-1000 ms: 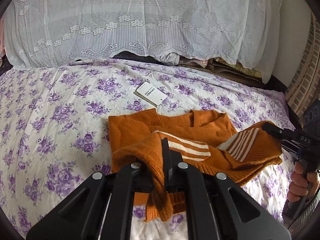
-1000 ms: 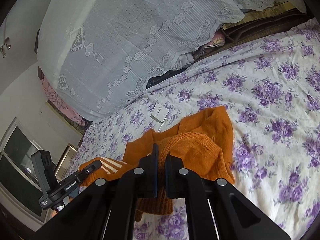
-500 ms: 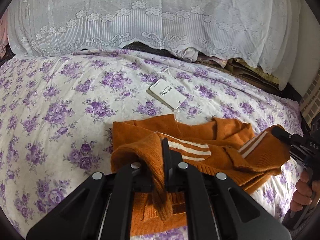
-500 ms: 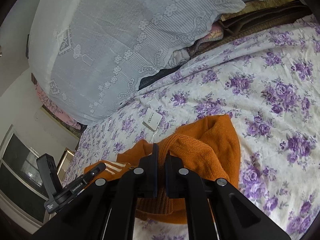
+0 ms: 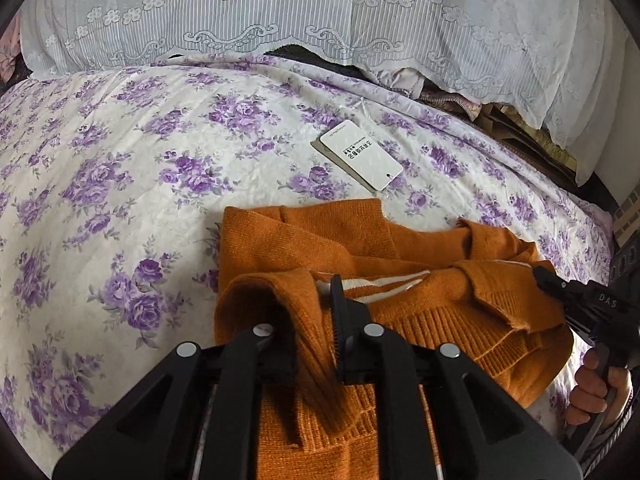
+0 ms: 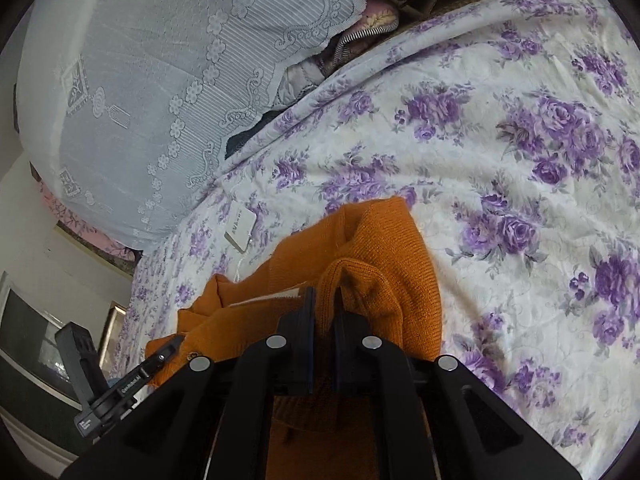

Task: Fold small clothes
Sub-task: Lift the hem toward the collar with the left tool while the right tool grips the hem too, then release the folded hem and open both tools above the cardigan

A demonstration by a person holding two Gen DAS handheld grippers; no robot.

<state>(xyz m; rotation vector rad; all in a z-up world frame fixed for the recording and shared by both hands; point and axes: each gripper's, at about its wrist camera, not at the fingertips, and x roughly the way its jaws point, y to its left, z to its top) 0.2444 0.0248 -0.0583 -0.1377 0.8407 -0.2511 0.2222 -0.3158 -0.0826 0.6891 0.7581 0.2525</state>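
A small orange knit sweater (image 5: 320,240) with white stripes lies on the purple-flowered bedsheet (image 5: 120,184). My left gripper (image 5: 320,292) is shut on a fold of its ribbed hem and holds it over the sweater's body. My right gripper (image 6: 326,300) is shut on the hem's other corner; the sweater also shows in the right wrist view (image 6: 384,248). The right gripper shows at the right edge of the left wrist view (image 5: 560,284), the left gripper at the lower left of the right wrist view (image 6: 168,346).
A white hang tag (image 5: 362,154) on a string lies on the sheet just beyond the sweater, also in the right wrist view (image 6: 240,230). A white lace cover (image 5: 320,12) drapes a pile along the bed's far side. Dark furniture (image 6: 36,360) stands beside the bed.
Both grippers have carried the held hem forward over the sweater toward its neckline. The sweater is now folded further over itself, and the hang tag appears nearer.
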